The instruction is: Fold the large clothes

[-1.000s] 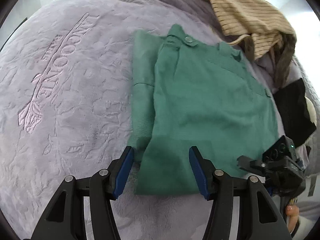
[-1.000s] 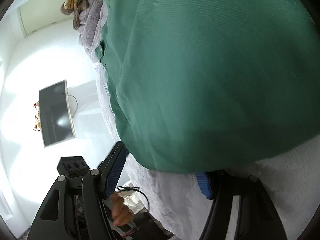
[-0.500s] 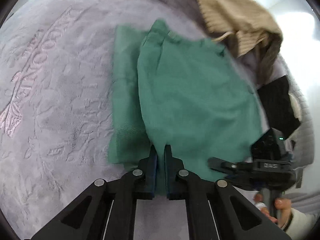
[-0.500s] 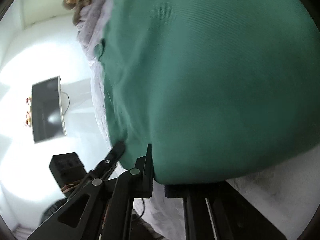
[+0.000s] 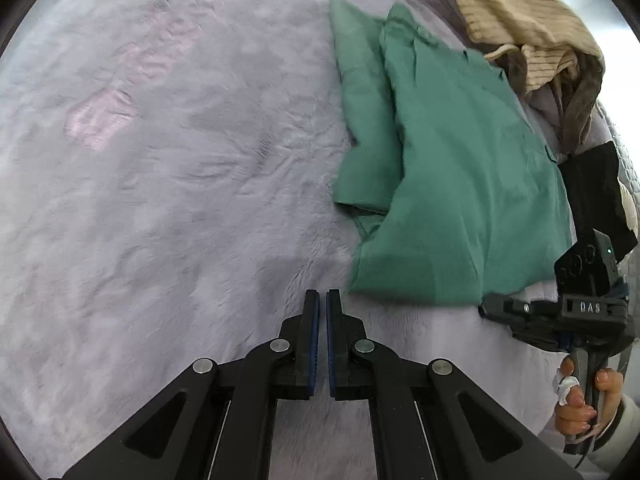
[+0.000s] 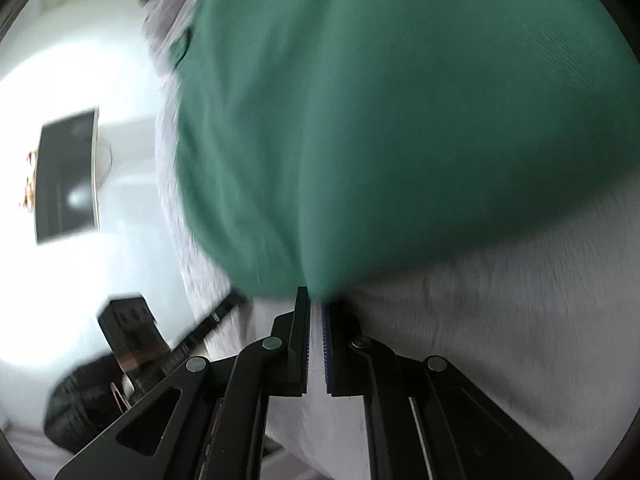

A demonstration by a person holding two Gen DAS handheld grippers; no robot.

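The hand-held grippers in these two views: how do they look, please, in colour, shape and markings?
Each hand-held gripper, left and right, has black angular linkage arms with silver round pivots, and two flat black fingers lined with ribbed blue pads. In the left wrist view, the right one carries a black box with a small green light and the letters "DAS". A pale sleeve cuff shows at the person's wrist.

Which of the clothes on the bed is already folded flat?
The green garment on the lilac blanket; the beige striped piece and the black one behind it lie crumpled.
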